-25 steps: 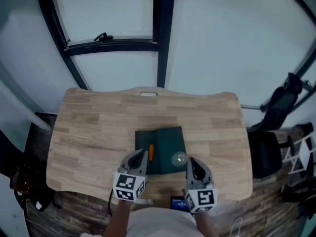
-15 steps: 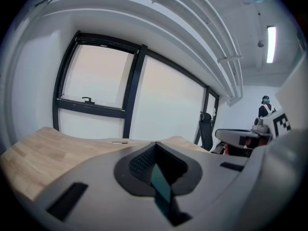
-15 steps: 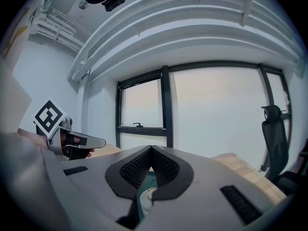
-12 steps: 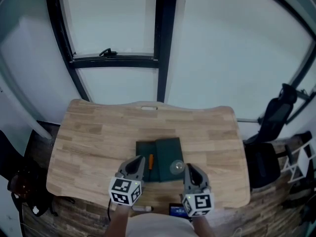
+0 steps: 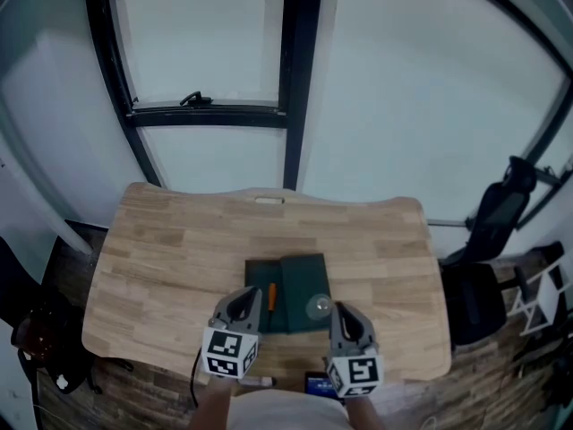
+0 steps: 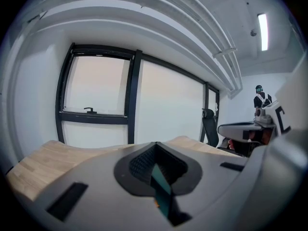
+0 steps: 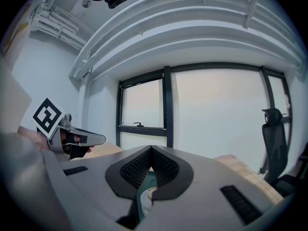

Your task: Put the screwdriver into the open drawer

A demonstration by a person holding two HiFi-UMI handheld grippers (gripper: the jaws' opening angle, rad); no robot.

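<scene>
A dark green box stands on the wooden table near its front edge, with its drawer open on the left side. In that drawer lies the orange screwdriver. A round pale knob sits at the box's front right and also shows through the jaw gap as the knob. My left gripper hovers at the drawer's front left, shut and empty; its jaws meet. My right gripper is just right of the knob, shut with nothing held.
A black-framed window rises behind the table. A black office chair stands to the right. A dark device with a blue screen and a pale pen-like thing lie at the table's near edge, between the grippers.
The head view has tilted up, showing more window. Both grippers stay shut at the box's front, drawn slightly toward the near edge.
</scene>
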